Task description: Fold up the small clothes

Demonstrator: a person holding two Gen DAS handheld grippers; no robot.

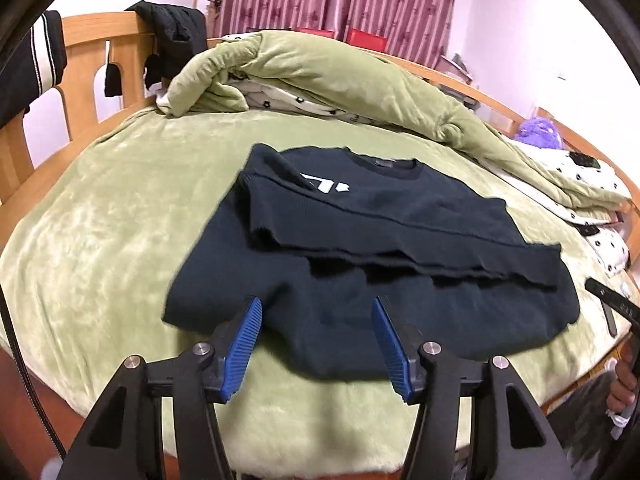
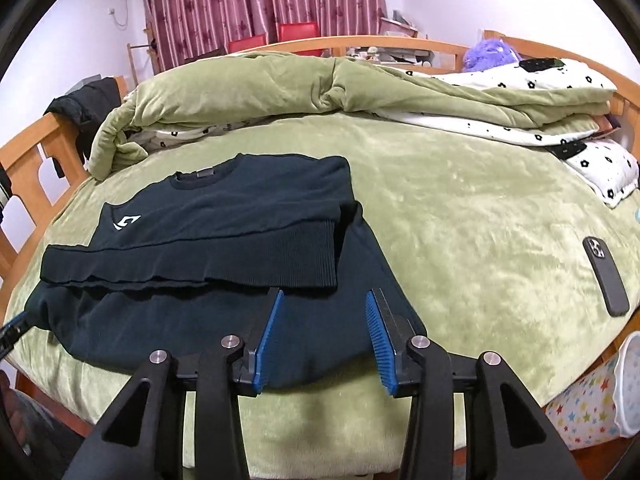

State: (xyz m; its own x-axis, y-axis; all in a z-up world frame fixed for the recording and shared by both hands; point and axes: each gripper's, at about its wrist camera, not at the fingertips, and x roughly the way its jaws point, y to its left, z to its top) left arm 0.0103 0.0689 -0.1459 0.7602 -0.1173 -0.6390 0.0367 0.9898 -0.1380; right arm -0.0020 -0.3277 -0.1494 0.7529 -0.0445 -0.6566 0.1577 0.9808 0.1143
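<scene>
A dark navy sweater (image 1: 384, 240) with a white chest logo lies on the green bedspread, both sleeves folded across its body; it also shows in the right wrist view (image 2: 224, 264). My left gripper (image 1: 316, 312) is open and empty, hovering over the sweater's near hem at its left part. My right gripper (image 2: 324, 304) is open and empty, over the near hem at the sweater's right part. Part of the right gripper shows at the right edge of the left wrist view (image 1: 616, 304).
A rolled green quilt (image 2: 320, 88) lies across the far side of the bed. A black phone (image 2: 606, 280) lies on the bedspread to the right. A wooden bed rail (image 1: 92, 76) with dark clothes hung on it stands at the left. A star-patterned bin (image 2: 600, 396) stands beside the bed.
</scene>
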